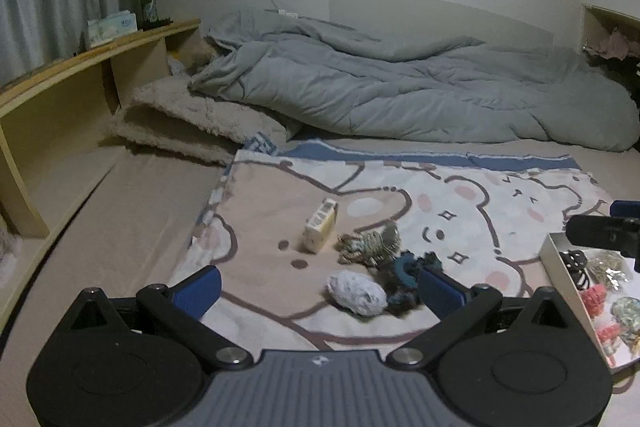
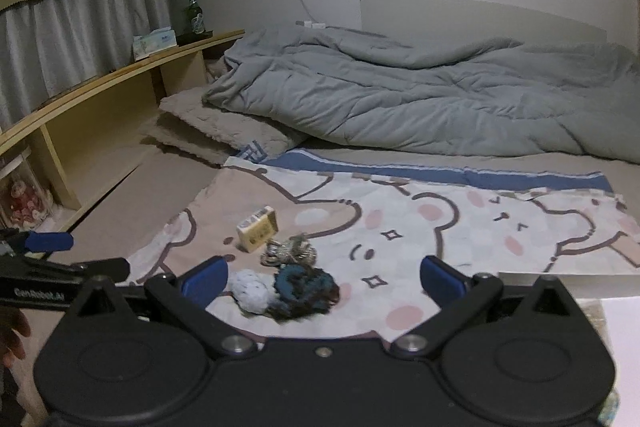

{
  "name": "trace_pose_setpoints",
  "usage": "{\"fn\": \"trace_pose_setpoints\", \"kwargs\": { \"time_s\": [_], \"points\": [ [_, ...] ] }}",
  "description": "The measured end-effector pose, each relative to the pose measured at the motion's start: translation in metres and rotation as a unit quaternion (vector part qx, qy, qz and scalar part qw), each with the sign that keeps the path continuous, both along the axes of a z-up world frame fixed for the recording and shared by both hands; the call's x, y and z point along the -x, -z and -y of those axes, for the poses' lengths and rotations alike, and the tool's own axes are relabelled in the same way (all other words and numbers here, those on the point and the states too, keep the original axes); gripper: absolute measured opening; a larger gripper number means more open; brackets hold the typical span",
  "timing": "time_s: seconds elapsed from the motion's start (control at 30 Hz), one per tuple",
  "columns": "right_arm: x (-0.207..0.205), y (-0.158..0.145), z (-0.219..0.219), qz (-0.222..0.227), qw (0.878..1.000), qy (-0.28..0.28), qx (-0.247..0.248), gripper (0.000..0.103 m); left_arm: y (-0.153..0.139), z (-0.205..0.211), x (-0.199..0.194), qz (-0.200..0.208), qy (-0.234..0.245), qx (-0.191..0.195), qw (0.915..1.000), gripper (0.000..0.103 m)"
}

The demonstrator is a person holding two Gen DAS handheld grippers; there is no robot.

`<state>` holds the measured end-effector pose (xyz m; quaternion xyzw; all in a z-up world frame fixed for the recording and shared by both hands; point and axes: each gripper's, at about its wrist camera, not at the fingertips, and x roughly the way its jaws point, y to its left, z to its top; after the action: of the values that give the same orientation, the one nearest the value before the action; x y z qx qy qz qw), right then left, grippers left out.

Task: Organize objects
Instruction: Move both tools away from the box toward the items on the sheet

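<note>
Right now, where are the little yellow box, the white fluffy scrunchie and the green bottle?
Yellow box [image 1: 320, 231], left wrist view: on its long side face.
White scrunchie [image 1: 357, 293], left wrist view: on the middle of its fluffy body.
Green bottle [image 2: 194, 15], right wrist view: on its labelled body, up on the shelf.

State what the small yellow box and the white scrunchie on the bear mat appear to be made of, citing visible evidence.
Small yellow box: probably printed card, given flat faces and crisp edges. White scrunchie: soft gathered fabric, matte and fuzzy-looking, with a puffy, wrinkled surface; exact fibre unclear.
</note>
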<state>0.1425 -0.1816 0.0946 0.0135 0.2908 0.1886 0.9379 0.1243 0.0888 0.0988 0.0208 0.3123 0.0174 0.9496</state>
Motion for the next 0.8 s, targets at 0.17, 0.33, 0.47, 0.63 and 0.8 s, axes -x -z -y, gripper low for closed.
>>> {"fn": "trace_pose_setpoints", "kwargs": {
  "time_s": [0.17, 0.33, 0.47, 0.63, 0.8],
  "points": [
    [-0.019, 0.006, -0.014, -0.002, 1.0, -0.002, -0.011, 0.103, 0.008, 0.001, -0.019, 0.004, -0.001, 0.004, 1.0, 0.103],
    [-0.049, 0.024, -0.024, -0.013, 0.999, -0.023, -0.025, 0.103, 0.034, 0.008, -0.048, 0.006, 0.024, -0.011, 0.9996, 0.102],
    [-0.082, 0.047, -0.031, -0.022, 0.999, -0.027, -0.02, 0.103, 0.058, 0.008, -0.072, -0.001, 0.027, -0.016, 0.9995, 0.1],
    [-0.118, 0.083, -0.042, -0.029, 0.999, -0.026, -0.003, 0.103, 0.089, 0.0, -0.107, -0.028, 0.011, 0.019, 0.9994, 0.093],
    [-0.143, 0.12, -0.051, -0.048, 0.998, -0.044, -0.009, 0.103, 0.111, -0.014, -0.135, -0.047, -0.02, 0.075, 0.9959, 0.091]
  ]
}}
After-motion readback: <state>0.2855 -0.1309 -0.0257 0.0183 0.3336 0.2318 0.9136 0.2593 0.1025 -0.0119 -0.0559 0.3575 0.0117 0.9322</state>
